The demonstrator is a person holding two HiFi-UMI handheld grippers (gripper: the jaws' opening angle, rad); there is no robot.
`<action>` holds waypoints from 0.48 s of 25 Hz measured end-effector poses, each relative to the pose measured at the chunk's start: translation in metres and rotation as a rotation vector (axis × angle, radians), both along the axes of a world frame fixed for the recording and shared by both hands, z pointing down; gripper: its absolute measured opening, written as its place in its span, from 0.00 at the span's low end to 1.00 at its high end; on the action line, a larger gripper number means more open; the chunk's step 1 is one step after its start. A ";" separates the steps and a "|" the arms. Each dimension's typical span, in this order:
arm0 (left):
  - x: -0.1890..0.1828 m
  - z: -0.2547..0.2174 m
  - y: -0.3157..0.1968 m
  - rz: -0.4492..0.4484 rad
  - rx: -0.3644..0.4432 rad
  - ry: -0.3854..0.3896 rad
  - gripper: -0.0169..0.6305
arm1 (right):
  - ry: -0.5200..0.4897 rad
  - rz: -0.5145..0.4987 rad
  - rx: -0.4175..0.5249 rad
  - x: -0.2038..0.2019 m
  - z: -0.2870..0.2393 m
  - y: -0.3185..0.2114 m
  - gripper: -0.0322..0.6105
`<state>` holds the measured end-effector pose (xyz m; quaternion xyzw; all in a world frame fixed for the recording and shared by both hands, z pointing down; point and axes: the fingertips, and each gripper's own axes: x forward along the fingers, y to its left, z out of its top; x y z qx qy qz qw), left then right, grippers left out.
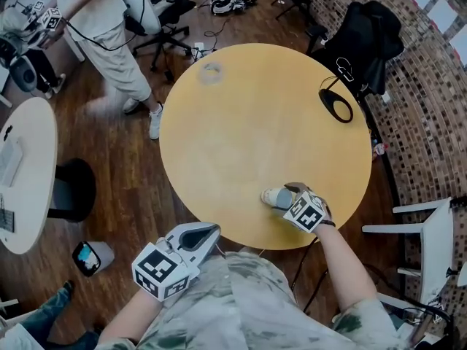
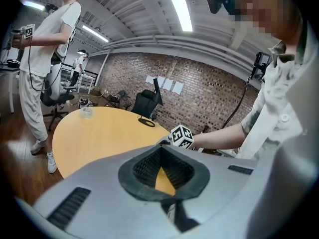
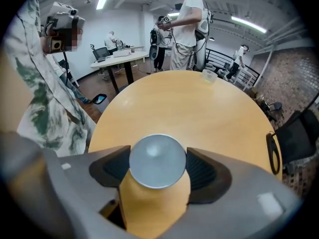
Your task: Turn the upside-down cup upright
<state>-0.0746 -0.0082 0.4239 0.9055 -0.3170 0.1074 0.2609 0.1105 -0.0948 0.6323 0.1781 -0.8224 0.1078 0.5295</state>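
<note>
A tan cup [image 1: 276, 197] with a grey base sits near the front edge of the round wooden table [image 1: 248, 122]. It is tilted, with the base pointing left. My right gripper [image 1: 290, 195] is shut on it from above. In the right gripper view the cup [image 3: 155, 193] fills the space between both black pads [image 3: 204, 171], and its grey base faces the camera. My left gripper [image 1: 208, 232] hovers off the table's front edge, close to my body. Its jaws [image 2: 162, 171] are shut, with nothing in them.
A clear glass [image 1: 211, 71] stands at the table's far side. A black loop-shaped object [image 1: 336, 105] lies at the right rim, next to a black chair with a jacket [image 1: 365, 39]. A person [image 1: 102, 20] stands at the back left. A white table [image 1: 25, 173] is at the left.
</note>
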 end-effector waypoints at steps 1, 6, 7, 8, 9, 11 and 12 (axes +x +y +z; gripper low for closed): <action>0.004 0.000 0.001 0.002 -0.003 -0.005 0.04 | 0.005 -0.002 0.000 0.006 0.001 0.002 0.59; 0.019 0.001 0.006 0.012 -0.011 -0.030 0.04 | 0.042 -0.018 -0.004 0.032 0.016 0.011 0.58; 0.021 0.001 0.006 0.012 -0.011 -0.035 0.04 | 0.044 -0.017 -0.007 0.036 0.021 0.012 0.58; 0.023 0.000 0.007 0.010 -0.011 -0.039 0.04 | 0.043 -0.014 -0.011 0.039 0.025 0.014 0.58; 0.024 0.000 0.008 0.007 -0.011 -0.043 0.04 | 0.040 -0.012 -0.013 0.041 0.027 0.015 0.58; 0.025 -0.001 0.010 0.000 -0.012 -0.053 0.04 | 0.028 -0.005 -0.012 0.043 0.030 0.016 0.58; 0.025 -0.002 0.011 -0.003 -0.012 -0.059 0.04 | 0.022 -0.002 -0.012 0.044 0.031 0.016 0.57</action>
